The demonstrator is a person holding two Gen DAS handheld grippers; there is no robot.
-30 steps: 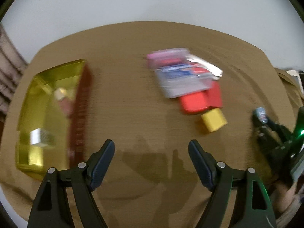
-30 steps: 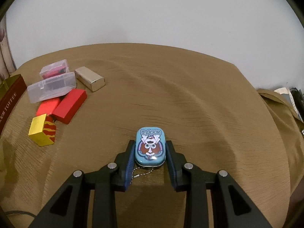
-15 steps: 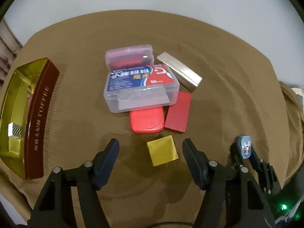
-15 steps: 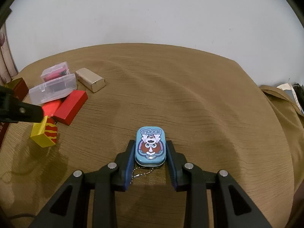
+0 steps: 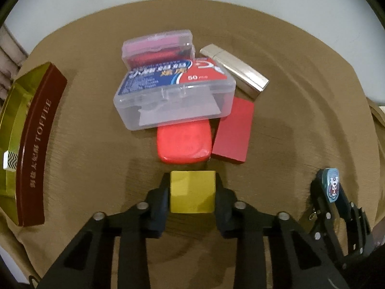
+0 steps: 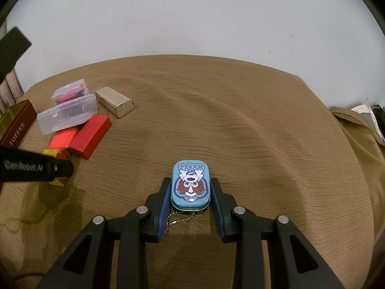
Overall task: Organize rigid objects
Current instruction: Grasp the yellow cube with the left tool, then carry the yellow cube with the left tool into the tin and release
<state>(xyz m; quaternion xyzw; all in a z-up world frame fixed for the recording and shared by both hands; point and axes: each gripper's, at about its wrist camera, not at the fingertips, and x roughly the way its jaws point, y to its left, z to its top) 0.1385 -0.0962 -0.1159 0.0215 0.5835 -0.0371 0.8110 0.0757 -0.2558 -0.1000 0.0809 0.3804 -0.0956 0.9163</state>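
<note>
tongs on the left (image 5: 192, 192) have just been closing and now clamp a small yellow cardboard cube (image 5: 192, 191) on the brown-clothed table (image 5: 288, 144), near a red rounded tin (image 5: 184, 144). right tongs (image 6: 191, 192) grip a blue oval cartoon tin (image 6: 190, 185).

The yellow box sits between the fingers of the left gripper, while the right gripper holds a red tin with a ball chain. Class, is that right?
Not quite. The right gripper holds a blue tin, not a red one, as the right wrist view shows. The yellow box is indeed between the left gripper fingers.
</note>
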